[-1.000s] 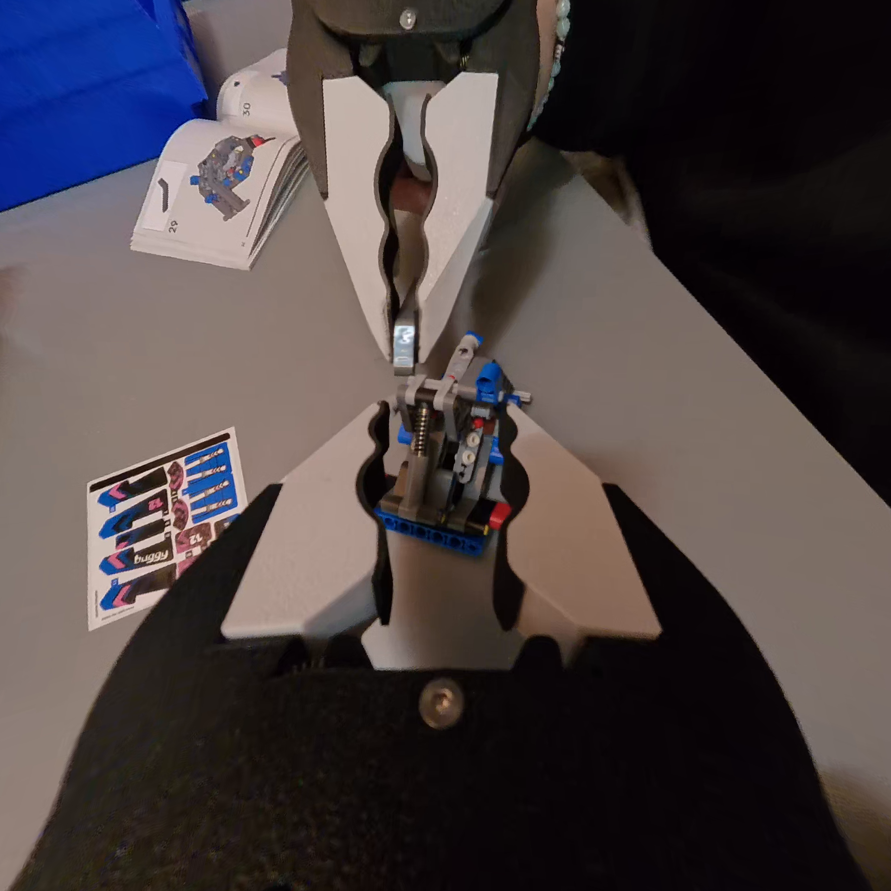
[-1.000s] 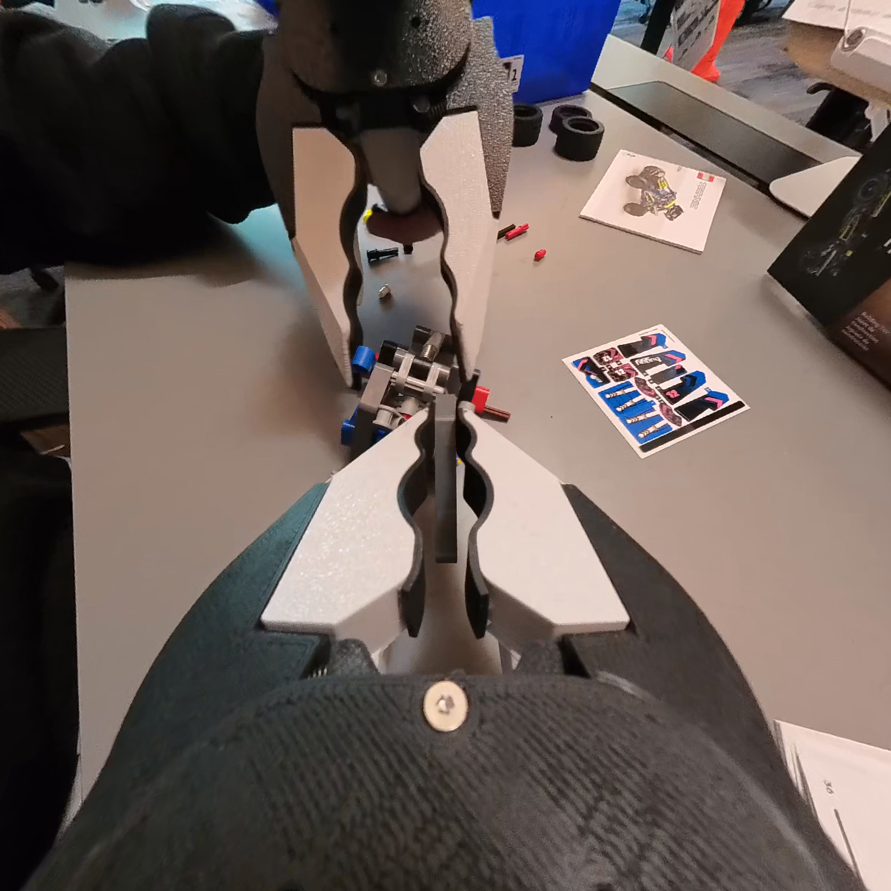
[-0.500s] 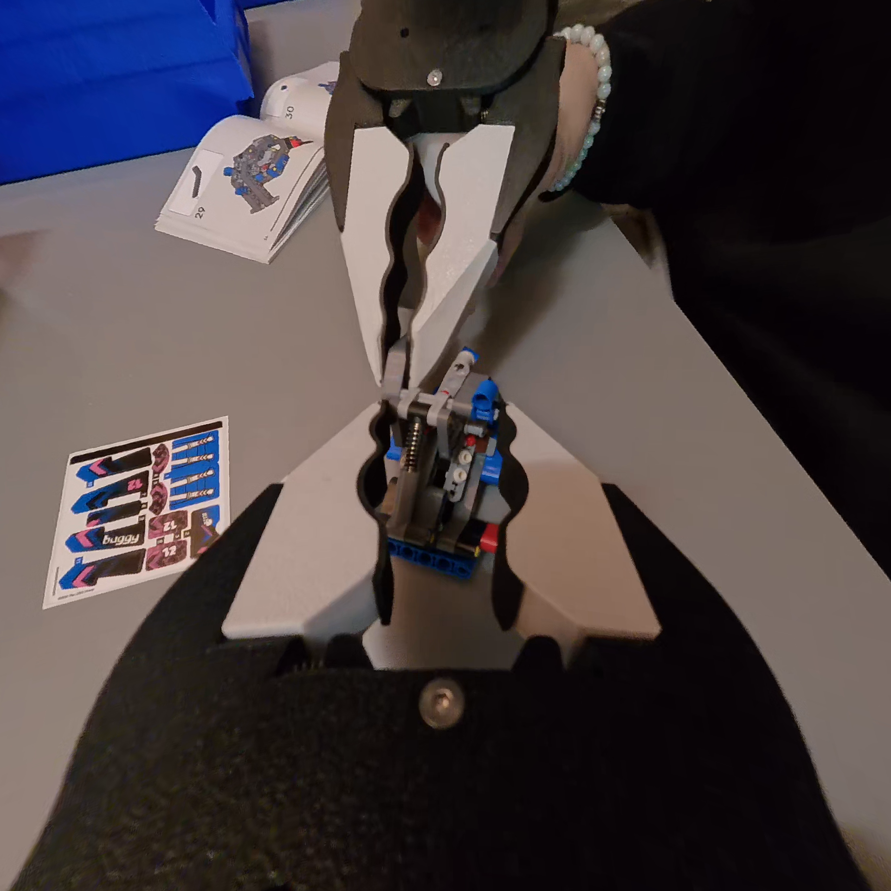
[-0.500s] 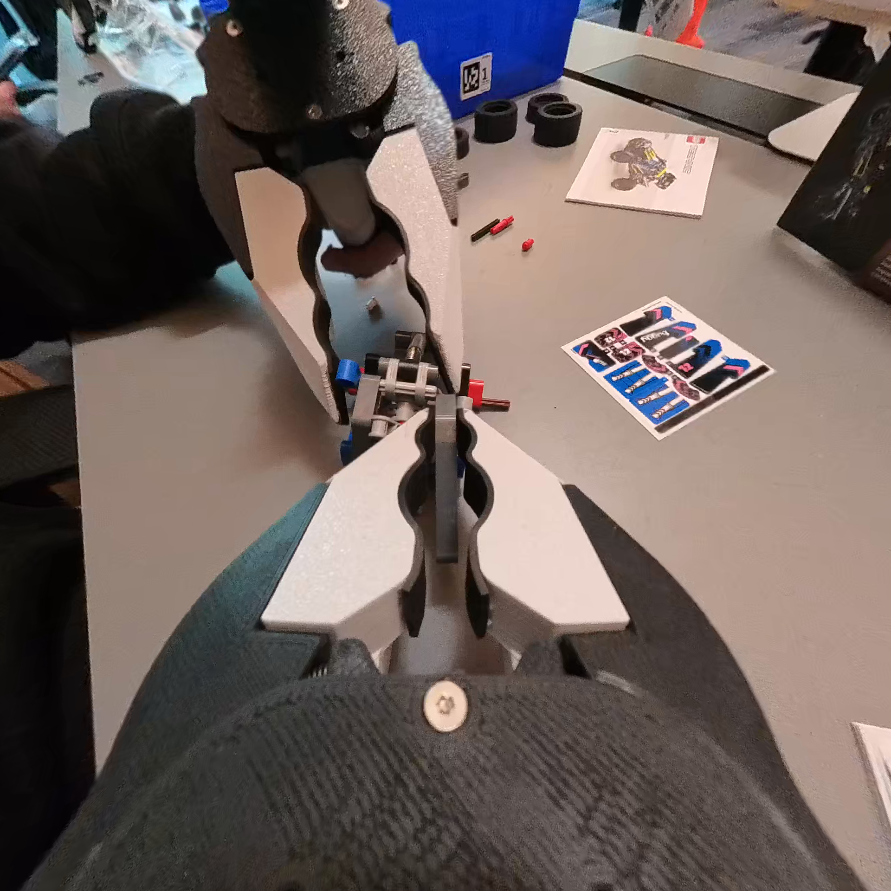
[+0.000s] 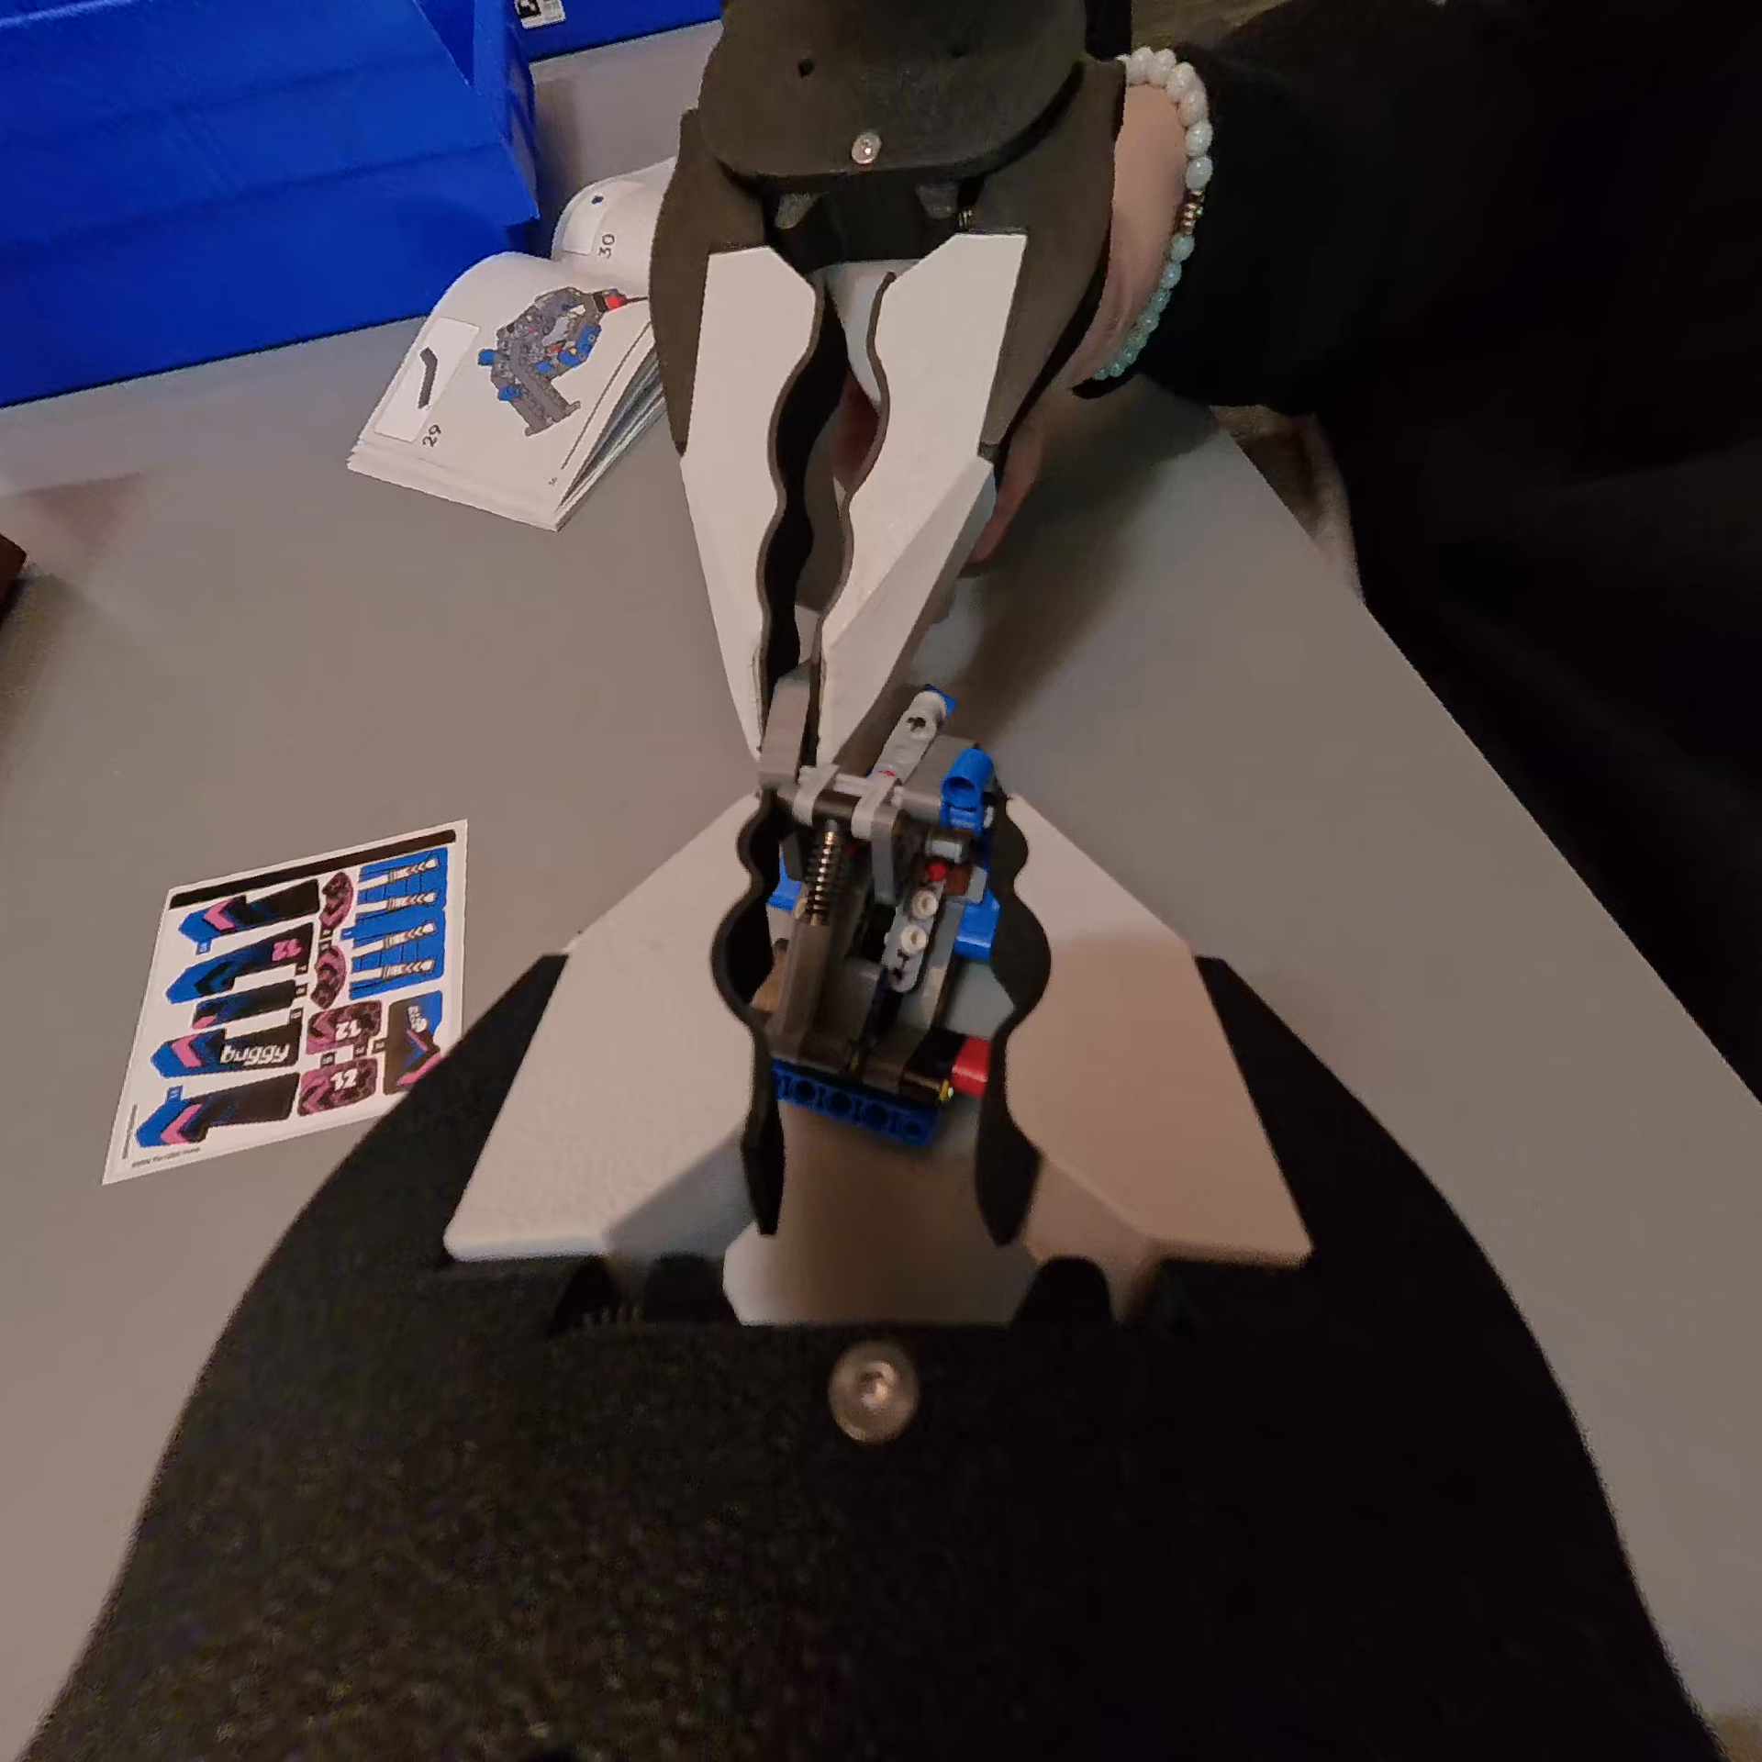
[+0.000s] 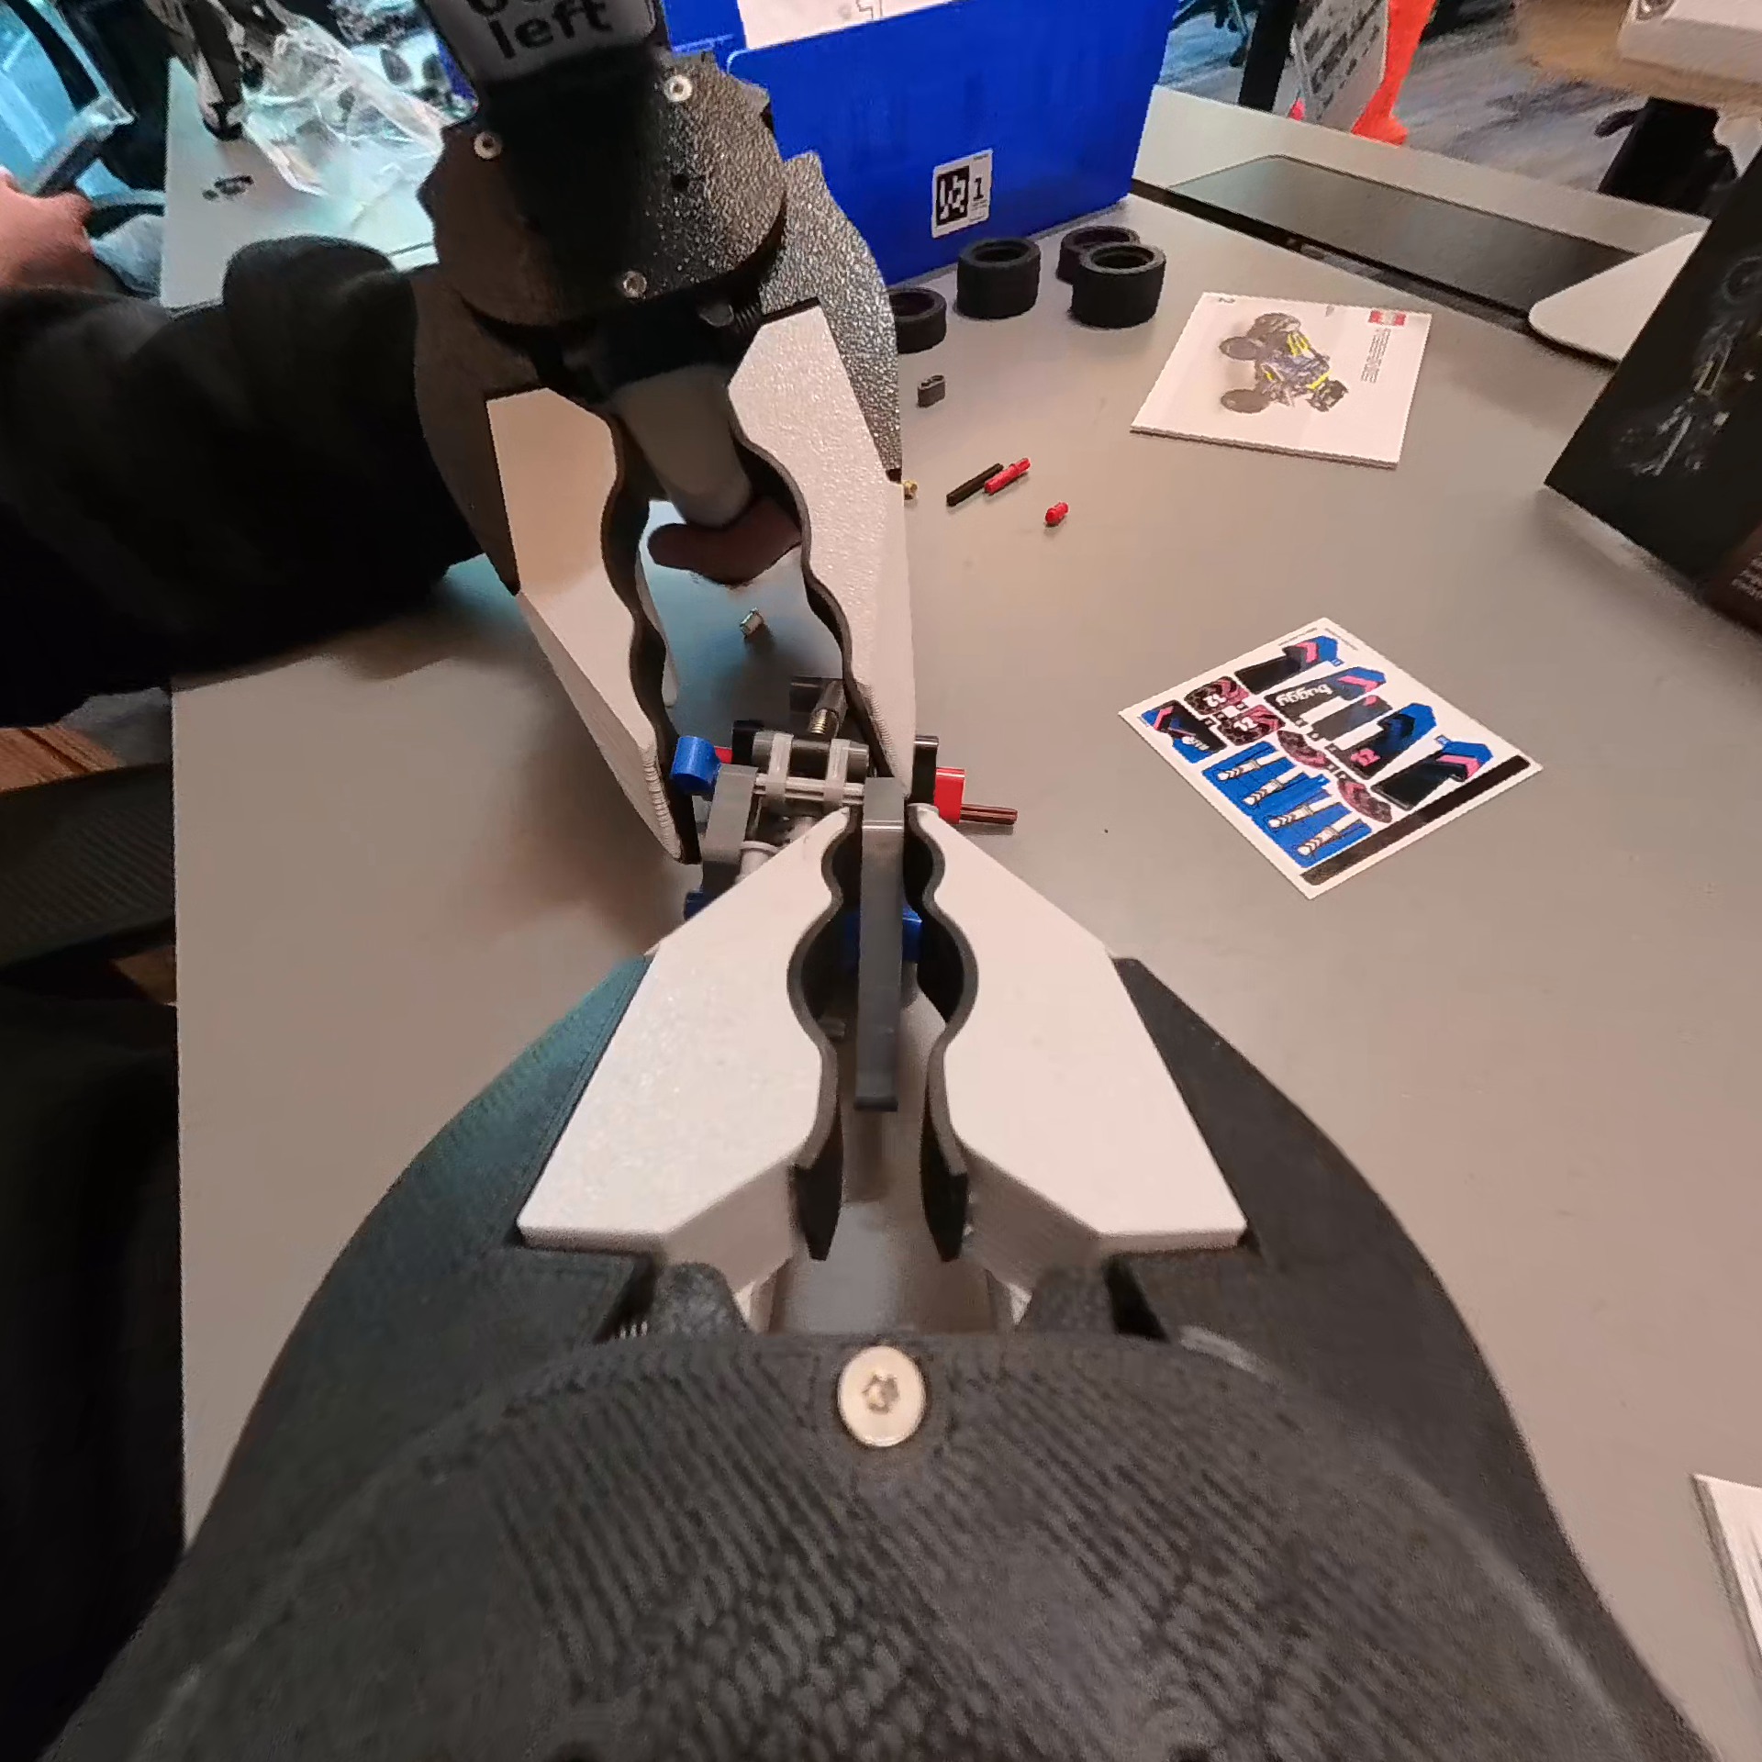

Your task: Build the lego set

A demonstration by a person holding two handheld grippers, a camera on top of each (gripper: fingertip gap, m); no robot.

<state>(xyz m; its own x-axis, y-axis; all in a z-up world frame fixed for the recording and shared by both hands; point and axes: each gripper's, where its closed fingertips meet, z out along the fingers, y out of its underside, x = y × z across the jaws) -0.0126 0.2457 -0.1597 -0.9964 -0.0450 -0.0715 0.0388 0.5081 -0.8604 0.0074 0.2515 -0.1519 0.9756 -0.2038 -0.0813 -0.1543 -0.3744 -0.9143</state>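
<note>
Two grippers meet nose to nose over one small build, and you're right at the delicate bit. Your left gripper has its fingers clamped on either side of the lego chassis, the grey, blue and black sub-assembly with a spring shock standing up in it, and it looks to be resting on the grey table. Your right gripper is pinched tight on a grey beam, whose tip touches the light grey cross-piece at the top of the chassis.

Here's the danger: push the beam in off-axis and it skates off the pin instead of seating, or the load tips the chassis sideways in the left grip. Squeeze too lightly on the right and the thin beam could pivot between the fingers. A hard shove may also pop loose the red-tipped axle sticking out of the chassis side.

Pose now: from the chassis, your right gripper comes in from above and beyond, angled steeply down, wrist with a bead bracelet behind it. Your left one lies low and nearly level, reaching in from the near side. The sticker sheet lies left of the chassis, the open instruction booklet farther beyond.
</note>
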